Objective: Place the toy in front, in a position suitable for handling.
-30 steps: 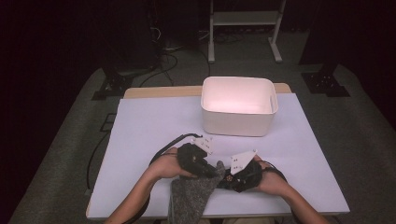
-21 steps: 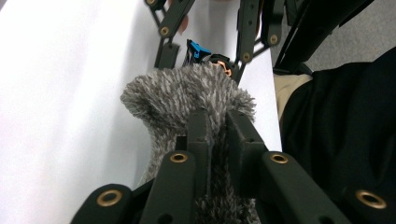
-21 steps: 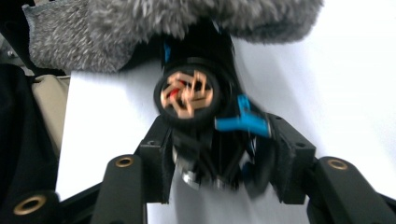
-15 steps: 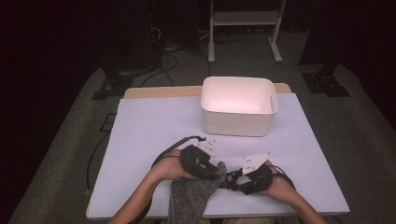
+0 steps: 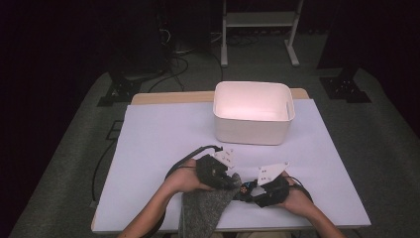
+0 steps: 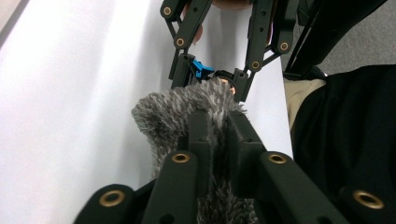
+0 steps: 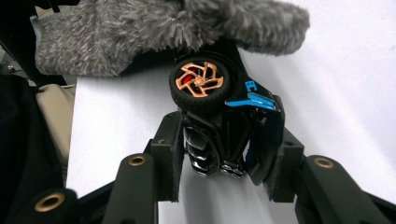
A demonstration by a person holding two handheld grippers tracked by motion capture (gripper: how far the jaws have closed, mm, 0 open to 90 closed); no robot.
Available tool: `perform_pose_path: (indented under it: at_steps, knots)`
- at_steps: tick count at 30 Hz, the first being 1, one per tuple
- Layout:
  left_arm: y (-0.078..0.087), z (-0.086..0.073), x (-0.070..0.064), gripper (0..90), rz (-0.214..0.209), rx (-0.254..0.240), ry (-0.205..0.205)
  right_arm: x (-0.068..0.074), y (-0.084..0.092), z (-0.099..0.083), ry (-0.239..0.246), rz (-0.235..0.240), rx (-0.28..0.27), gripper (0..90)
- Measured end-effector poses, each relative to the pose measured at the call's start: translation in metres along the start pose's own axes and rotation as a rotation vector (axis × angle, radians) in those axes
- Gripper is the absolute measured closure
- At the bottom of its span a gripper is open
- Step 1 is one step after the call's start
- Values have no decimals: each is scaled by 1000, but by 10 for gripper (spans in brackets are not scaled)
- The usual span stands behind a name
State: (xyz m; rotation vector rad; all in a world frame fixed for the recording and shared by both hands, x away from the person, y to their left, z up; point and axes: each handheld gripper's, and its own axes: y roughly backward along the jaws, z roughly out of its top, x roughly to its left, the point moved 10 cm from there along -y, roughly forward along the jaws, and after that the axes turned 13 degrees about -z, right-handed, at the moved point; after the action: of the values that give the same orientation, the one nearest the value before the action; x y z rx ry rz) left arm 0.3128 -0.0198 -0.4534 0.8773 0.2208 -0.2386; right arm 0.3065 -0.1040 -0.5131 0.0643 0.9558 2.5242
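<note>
**A:** The left tool is clamping down on the fuzzy grey pouch right now. Its jaws have just been closing after a brief loosening, and the fabric edge is pinched flat between them in the left gripper view.

**B:** So a quick re-grip on the pouch mouth. And the right tool?

**A:** It is gripping the black toy car across its body, jaws part-way in and pressing both flanks. The copper-spoked wheel is pointing up at the camera, and the car's front end is sitting right under the overhanging pouch.

**B:** From the high view, the right tool is sitting closer to the pouch than it was a second ago, when there was more of a gap between the two hands.

**A:** Yes, the hands are now meeting at the near edge of the bench, with the pouch hanging off that edge toward the person. I'm reading this as the car being fed into the pouch, with the firmer hold steadying the opening.

**B:** And the white bin?

**A:** It is standing well apart, farther up the bench.
</note>
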Motion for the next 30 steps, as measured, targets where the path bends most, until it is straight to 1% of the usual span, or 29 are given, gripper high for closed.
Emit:
perform_pose_path:
  at_steps: [2,7,8,12,13,16,19,20,21,25,26,28,30]
  knots:
    - [0,0,0,832,2,2,-6,0,0,0,-4,0,-1,547]
    - [-5,6,0,833,-15,-5,-13,0,-1,1,5,-3,-2,550]
    - [-7,8,0,833,-19,-10,-13,1,-1,1,10,-5,-3,550]
    - [-16,19,1,833,-36,-11,-24,2,-2,2,2,-11,-2,552]
    - [-18,21,2,833,-39,-8,-31,3,-2,2,4,-11,-4,552]
    - [-24,26,3,832,-52,4,-35,3,-3,3,10,-11,-8,553]
    - [-21,24,3,832,-51,7,-34,2,-3,2,18,-15,-12,554]
    - [-19,22,3,832,-53,9,-32,3,-3,3,12,-14,-10,554]
    - [-17,19,3,832,-50,4,-26,2,-3,2,20,-15,-12,555]
    - [-7,9,5,831,-36,-11,3,2,-3,2,21,-15,-9,555]
    - [-5,8,5,831,-35,-11,4,2,-3,2,21,-14,-9,555]
    - [-5,7,5,831,-34,-12,6,2,-3,3,21,-13,-9,556]
    - [-7,9,5,831,-36,-10,2,2,-4,3,24,-14,-7,556]
